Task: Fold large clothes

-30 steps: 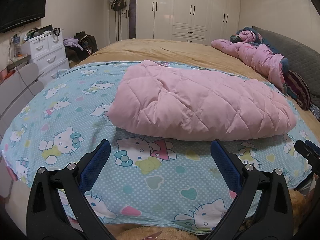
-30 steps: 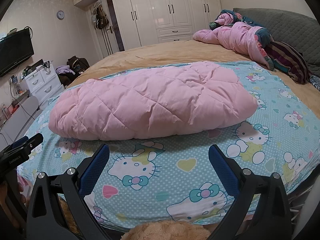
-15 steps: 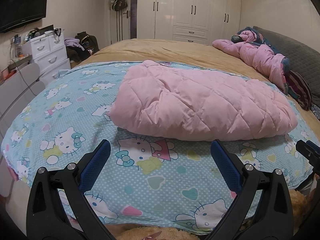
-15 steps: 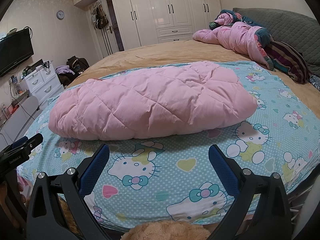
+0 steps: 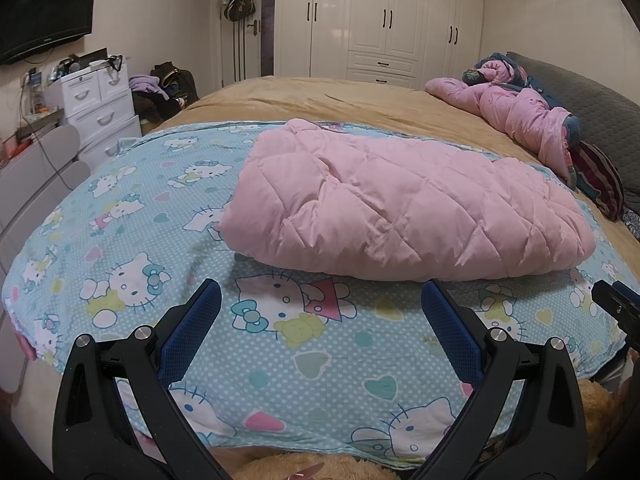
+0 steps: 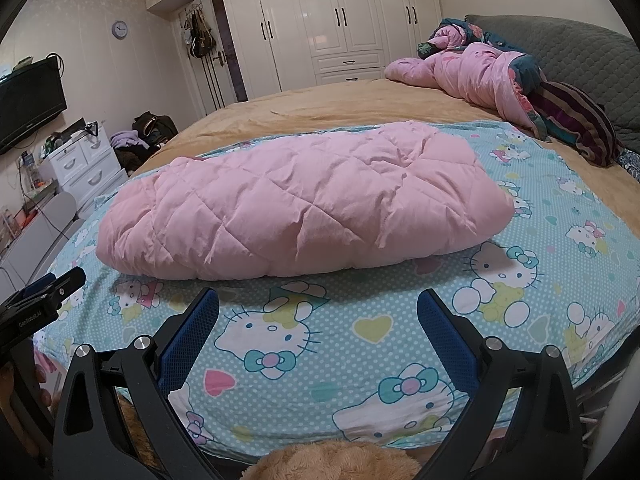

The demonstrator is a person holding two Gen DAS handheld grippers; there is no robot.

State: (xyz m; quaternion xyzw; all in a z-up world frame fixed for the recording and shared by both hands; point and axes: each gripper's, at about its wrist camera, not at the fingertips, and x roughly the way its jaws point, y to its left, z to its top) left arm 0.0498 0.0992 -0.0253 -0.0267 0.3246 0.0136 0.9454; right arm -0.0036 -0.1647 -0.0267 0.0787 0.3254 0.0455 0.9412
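Note:
A pink quilted down garment point(image 5: 400, 208) lies folded into a thick bundle on the blue Hello Kitty sheet point(image 5: 132, 280) on the bed. It also shows in the right wrist view point(image 6: 304, 204). My left gripper point(image 5: 320, 300) is open and empty, held above the sheet's near edge, short of the bundle. My right gripper point(image 6: 318, 308) is open and empty, also short of the bundle. The left gripper's tip point(image 6: 44, 300) shows at the left of the right wrist view; the right gripper's tip point(image 5: 618, 304) shows at the right of the left wrist view.
A tan bedspread point(image 5: 320, 96) covers the bed beyond the sheet. A rumpled pink duvet point(image 5: 516, 116) and a striped pillow point(image 6: 576, 120) lie by the grey headboard point(image 6: 580, 44). White drawers point(image 5: 100, 108) stand at the left. White wardrobes point(image 5: 380, 20) line the far wall.
The left wrist view has shifted slightly, so the bundle sits a little further right and lower. Both grippers stay open. The garment has not moved.

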